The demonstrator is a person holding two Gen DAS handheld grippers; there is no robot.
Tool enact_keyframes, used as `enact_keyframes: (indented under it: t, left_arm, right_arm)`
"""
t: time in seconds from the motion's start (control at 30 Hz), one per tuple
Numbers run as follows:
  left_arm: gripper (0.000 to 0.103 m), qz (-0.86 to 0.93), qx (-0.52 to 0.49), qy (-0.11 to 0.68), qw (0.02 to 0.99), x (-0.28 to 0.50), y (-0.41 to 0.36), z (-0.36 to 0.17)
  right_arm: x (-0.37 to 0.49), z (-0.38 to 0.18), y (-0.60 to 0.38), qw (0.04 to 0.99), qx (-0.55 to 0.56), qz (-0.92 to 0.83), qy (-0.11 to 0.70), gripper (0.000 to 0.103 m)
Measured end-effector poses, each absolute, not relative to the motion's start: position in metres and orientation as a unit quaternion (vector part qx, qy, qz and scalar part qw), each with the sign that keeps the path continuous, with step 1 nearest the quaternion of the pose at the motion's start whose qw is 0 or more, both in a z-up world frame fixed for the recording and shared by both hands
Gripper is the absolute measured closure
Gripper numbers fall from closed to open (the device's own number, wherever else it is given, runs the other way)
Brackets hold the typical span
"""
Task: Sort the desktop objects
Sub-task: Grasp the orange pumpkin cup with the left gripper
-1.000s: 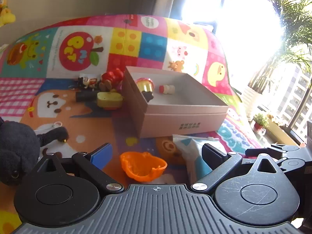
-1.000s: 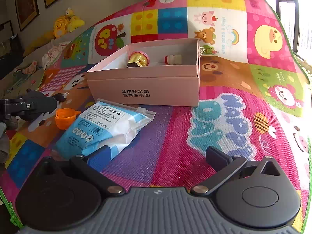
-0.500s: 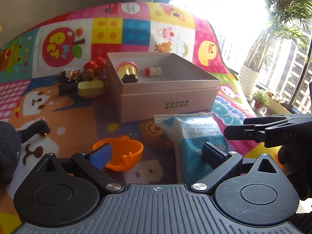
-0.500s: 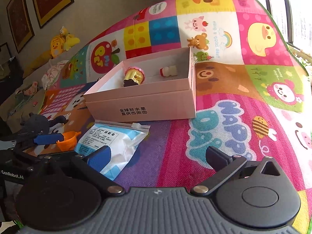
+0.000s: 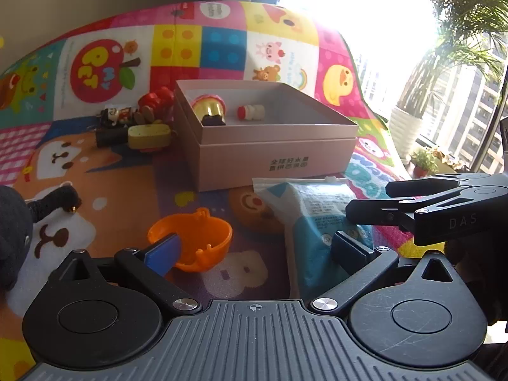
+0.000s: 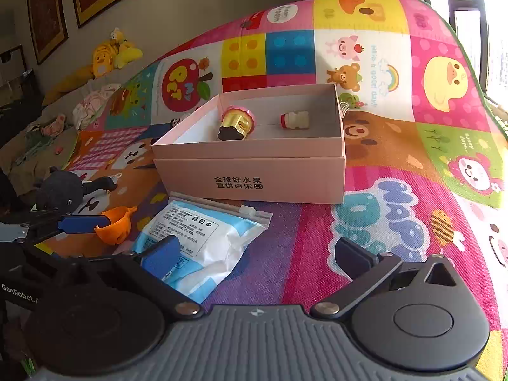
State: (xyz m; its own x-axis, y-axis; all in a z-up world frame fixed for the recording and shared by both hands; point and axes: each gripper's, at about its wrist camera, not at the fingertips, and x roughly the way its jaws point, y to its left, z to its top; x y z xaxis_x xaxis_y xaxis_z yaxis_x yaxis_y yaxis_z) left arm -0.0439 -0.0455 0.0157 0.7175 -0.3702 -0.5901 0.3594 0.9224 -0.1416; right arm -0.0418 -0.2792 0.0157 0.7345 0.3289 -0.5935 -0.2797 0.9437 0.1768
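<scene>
The pink box [image 6: 250, 171] sits far on the play mat [image 6: 397, 190], holding a gold-and-pink toy [image 6: 236, 123] and a small white bottle [image 6: 295, 119]. Nearer lie a blue-white pouch [image 6: 203, 238] and an empty orange cup [image 5: 193, 238]. Left gripper [image 5: 254, 247] and right gripper [image 6: 254, 254] both stand apart, empty.

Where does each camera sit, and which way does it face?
Left wrist: on the left hand-held gripper, looking across the mat at the orange cup, bag and box; its own open fingers and the right hand-held gripper show.
Right wrist: on the right hand-held gripper, facing the box over the bag; its open fingers and the left hand-held gripper show.
Shared: box, bag, cup, mat.
</scene>
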Motion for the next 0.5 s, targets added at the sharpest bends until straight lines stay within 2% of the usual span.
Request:
enact_keyframes:
  t: [0.5]
  left_arm:
    - [0.0, -0.198, -0.01, 0.32, 0.926, -0.0444, -0.0447, 0.0146]
  right_arm:
    - [-0.0435, 0.014, -0.277, 0.933, 0.023, 0.159, 0.323, 0.0]
